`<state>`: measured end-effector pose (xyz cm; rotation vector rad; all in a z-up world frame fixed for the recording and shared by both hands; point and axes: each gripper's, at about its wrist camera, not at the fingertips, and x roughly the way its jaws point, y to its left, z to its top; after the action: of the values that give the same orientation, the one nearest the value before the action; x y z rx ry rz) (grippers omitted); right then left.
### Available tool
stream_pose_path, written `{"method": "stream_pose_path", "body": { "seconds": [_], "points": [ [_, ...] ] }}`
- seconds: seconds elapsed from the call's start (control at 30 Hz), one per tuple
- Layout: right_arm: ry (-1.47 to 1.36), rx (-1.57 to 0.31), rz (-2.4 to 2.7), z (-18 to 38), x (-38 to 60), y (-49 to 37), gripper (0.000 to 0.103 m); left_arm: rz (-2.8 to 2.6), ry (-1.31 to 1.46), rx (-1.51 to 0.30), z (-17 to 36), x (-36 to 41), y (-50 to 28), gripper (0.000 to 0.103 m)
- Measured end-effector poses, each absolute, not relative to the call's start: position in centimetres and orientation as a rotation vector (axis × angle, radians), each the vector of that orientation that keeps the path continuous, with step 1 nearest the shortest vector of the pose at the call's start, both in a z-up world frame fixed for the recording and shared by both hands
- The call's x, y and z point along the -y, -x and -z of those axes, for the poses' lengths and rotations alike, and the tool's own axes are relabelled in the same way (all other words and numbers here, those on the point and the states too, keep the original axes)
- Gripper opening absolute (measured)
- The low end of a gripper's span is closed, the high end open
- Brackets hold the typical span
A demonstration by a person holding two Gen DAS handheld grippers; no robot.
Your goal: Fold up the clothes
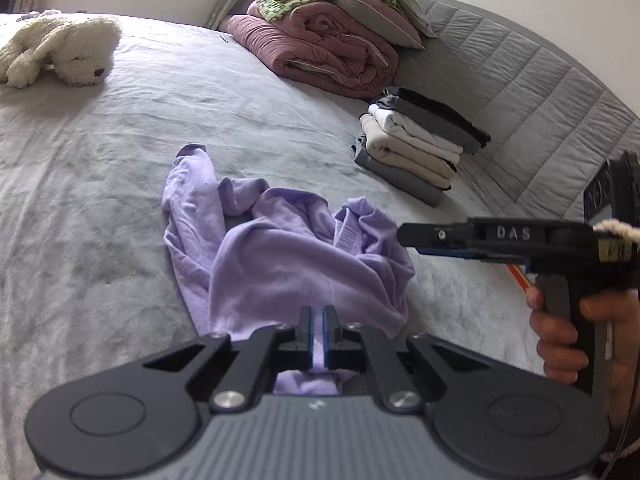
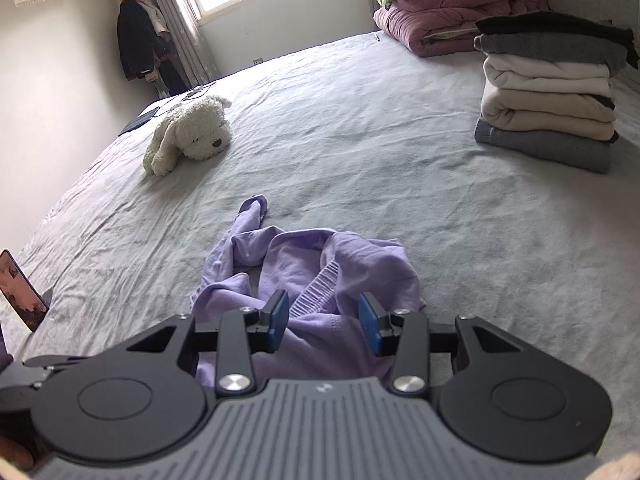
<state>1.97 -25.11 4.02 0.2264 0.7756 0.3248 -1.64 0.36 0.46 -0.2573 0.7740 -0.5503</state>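
Note:
A crumpled lilac garment lies on the grey bed sheet, one sleeve stretched away towards the far side. My left gripper is shut on the garment's near edge, with a strip of lilac cloth pinched between its blue pads. In the right wrist view the same garment lies bunched, its ribbed cuff showing. My right gripper hovers just above it, open, with nothing pressed between its pads. The right gripper also reaches in from the right in the left wrist view, held by a hand.
A stack of folded clothes sits at the right by the padded headboard. Rolled pink and green quilts lie behind it. A white plush dog rests on the far left. A phone stands at the bed's left edge.

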Motion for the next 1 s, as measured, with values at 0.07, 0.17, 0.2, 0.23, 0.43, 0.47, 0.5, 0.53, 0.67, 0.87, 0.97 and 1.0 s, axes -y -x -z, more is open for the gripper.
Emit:
{"method": "stream_pose_path", "body": {
  "seconds": [0.07,0.17,0.2,0.23,0.43,0.47,0.5,0.53,0.67,0.87,0.97,1.0],
  "points": [
    [-0.257,-0.798,-0.352,-3.7,24.8,-2.5,0.043,0.519,0.251,-0.782,-0.3,-0.7,1.5,0.013],
    [-0.255,-0.826,-0.394,-3.3,23.6,-2.9,0.054,0.47,0.27,-0.798,-0.1,-1.4,0.9,0.043],
    [-0.246,-0.834,-0.4,-3.2,23.1,-3.1,0.058,0.461,0.281,-0.801,0.0,-1.7,0.8,0.044],
    [-0.237,-0.838,-0.404,-3.1,22.7,-3.1,0.059,0.451,0.293,-0.805,0.0,-2.0,0.6,0.044],
    [-0.17,-0.818,-0.397,-2.6,20.9,-3.9,0.059,0.385,0.333,-0.828,0.0,-3.4,-0.3,0.05],
    [-0.152,-0.813,-0.395,-2.5,20.7,-4.1,0.059,0.374,0.34,-0.832,0.1,-3.6,-0.4,0.05],
    [-0.14,-0.811,-0.395,-2.3,20.5,-4.2,0.059,0.366,0.345,-0.836,0.2,-3.8,-0.5,0.05],
    [-0.128,-0.814,-0.398,-2.0,20.4,-4.4,0.058,0.356,0.35,-0.841,0.3,-4.0,-0.6,0.051],
    [-0.076,-0.845,-0.428,-0.9,19.8,-4.7,0.026,0.34,0.374,-0.869,0.6,-4.6,-1.1,0.052],
    [-0.144,-0.894,-0.495,-0.8,20.8,-3.6,0.005,0.339,0.388,-0.86,0.1,-5.2,-1.0,0.053],
    [-0.137,-0.893,-0.545,-1.5,21.1,-2.0,0.005,0.352,0.39,-0.845,-0.4,-5.5,-0.8,0.053],
    [-0.132,-0.891,-0.563,-1.6,21.2,-1.4,0.005,0.362,0.391,-0.842,-0.5,-5.5,-0.7,0.054]
  ]
}}
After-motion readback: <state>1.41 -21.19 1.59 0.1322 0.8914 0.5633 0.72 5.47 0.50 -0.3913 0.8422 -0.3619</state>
